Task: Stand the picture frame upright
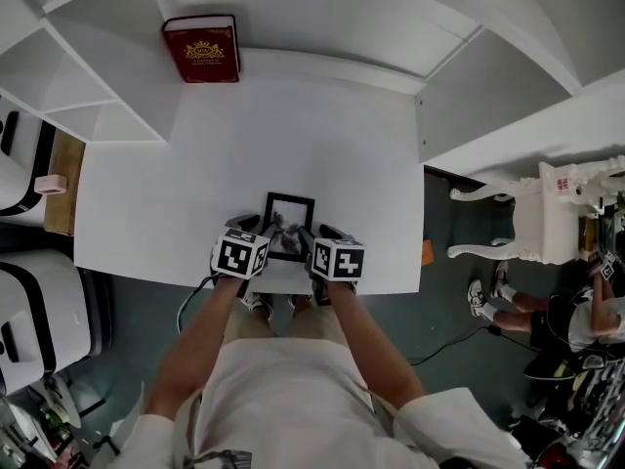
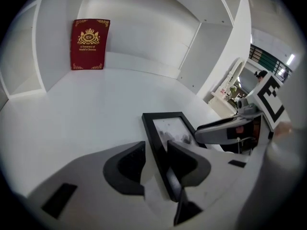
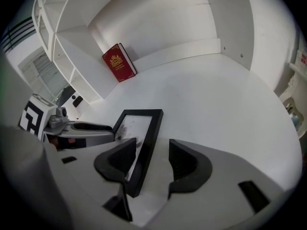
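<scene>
Picture frame [image 1: 289,225] is on the white table [image 1: 186,174], close to its front edge, between both tools. I cannot tell whether it rests fully flat.

Left gripper [image 2: 156,150]: jaws narrowly parted and straddling the frame's left rail. The inner pad is over the glass, and a sliver of table shows beside the outer pad. No firm pinch.

Right gripper [image 3: 152,150]: jaws wider, straddling the right rail, with a clear gap at the outer pad.

Red book [image 1: 202,50] leans on the back wall, well apart.

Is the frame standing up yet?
No. The frame lies about flat, face up, on the table; the head view sees its whole front from above.
</scene>
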